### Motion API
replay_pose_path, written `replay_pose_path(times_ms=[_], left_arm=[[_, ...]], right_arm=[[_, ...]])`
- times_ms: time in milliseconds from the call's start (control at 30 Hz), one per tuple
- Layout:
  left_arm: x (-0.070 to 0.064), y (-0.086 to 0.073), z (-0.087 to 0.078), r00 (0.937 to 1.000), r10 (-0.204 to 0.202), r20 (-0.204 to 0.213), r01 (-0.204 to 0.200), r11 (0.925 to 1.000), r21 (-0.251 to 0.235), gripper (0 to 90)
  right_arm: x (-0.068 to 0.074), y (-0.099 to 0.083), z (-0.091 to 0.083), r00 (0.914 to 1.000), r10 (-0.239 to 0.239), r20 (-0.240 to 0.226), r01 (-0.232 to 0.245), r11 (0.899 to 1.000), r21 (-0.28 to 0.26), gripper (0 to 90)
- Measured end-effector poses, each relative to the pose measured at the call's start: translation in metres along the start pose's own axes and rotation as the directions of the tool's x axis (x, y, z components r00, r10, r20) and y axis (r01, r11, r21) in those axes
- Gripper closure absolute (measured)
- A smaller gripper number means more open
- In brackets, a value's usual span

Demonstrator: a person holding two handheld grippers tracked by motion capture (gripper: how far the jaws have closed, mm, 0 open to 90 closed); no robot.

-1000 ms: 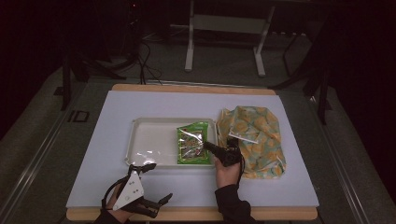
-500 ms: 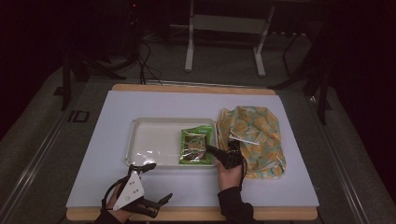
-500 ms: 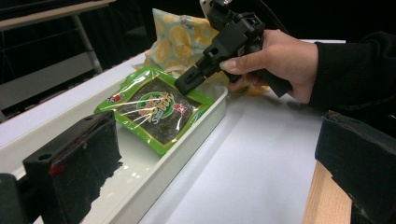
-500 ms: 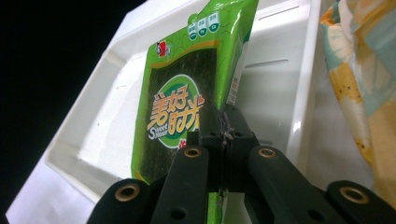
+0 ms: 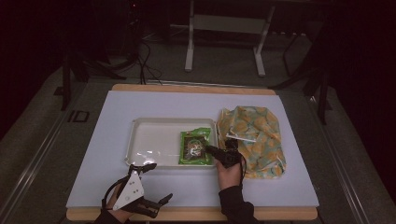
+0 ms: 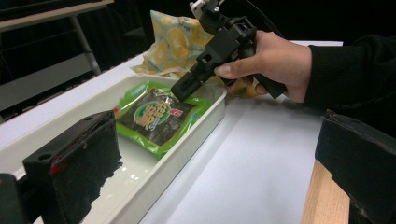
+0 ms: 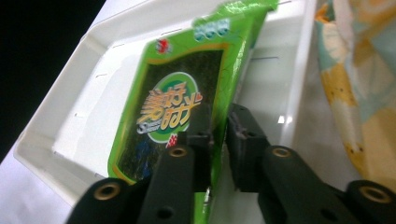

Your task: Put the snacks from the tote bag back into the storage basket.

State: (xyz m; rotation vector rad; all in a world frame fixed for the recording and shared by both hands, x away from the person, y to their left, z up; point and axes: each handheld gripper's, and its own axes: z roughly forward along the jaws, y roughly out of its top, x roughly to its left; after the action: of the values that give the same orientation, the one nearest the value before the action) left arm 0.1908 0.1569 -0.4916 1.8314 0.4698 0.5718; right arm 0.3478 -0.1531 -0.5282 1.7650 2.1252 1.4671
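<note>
The right gripper [image 5: 211, 150] pinches the right edge of a green snack packet [image 5: 194, 147], its two black jaws closed down narrow on the foil, as the right gripper view shows close up [image 7: 217, 135]. The packet lies in the right end of a white tray [image 5: 149, 140] near the middle of the table [image 5: 116, 107]; seen from the left gripper view, it [image 6: 156, 116] rests on the tray floor while the gripper [image 6: 180, 91] bites its edge. At three o'clock from the tray, just beside it, sits a crumpled cloth bag [image 5: 254, 135] printed with yellow fruit. The left gripper [image 5: 154, 205] hovers at seven o'clock from the tray, over the near table edge, jaws spread wide and holding nothing.
</note>
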Motion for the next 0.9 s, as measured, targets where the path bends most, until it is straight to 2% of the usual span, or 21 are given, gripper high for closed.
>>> replay_pose_path(times_ms=[333,467,600,633,700,767,900], left_arm=[[0.0,0.0,0.0,1.0,0.002,0.003,-0.002,1.0,0.003,0.4],[0.0,0.0,0.001,1.0,0.002,0.003,-0.002,1.0,0.004,0.4],[0.0,0.0,0.001,0.9999,0.009,0.005,-0.009,0.9999,0.007,0.4],[0.0,0.0,0.001,1.0,0.008,0.004,-0.008,0.9999,0.007,0.4],[0.0,0.0,0.001,1.0,0.009,0.003,-0.009,0.9999,0.007,0.4],[0.0,0.0,0.001,1.0,0.009,0.001,-0.009,0.9999,0.007,0.4],[0.0,0.0,0.001,1.0,0.006,0.0,-0.006,1.0,0.006,0.4]], right_arm=[[0.005,0.009,-0.005,0.9986,-0.051,0.013,0.051,0.999,-0.007,69.8],[0.013,0.016,-0.011,0.9946,-0.102,0.013,0.103,0.995,-0.006,62.1],[0.021,0.023,-0.016,0.9863,-0.165,0.001,0.165,0.986,-0.007,51.3],[0.022,0.025,-0.016,0.9851,-0.172,0.015,0.171,0.985,0.016,49.7],[0.024,0.029,-0.019,0.9813,-0.193,-0.001,0.193,0.981,0.031,45.9],[0.025,0.033,-0.022,0.9716,-0.236,0.013,0.236,0.972,0.022,41.0],[0.028,0.041,-0.027,0.9671,-0.254,0.004,0.254,0.967,0.032,31.3]])
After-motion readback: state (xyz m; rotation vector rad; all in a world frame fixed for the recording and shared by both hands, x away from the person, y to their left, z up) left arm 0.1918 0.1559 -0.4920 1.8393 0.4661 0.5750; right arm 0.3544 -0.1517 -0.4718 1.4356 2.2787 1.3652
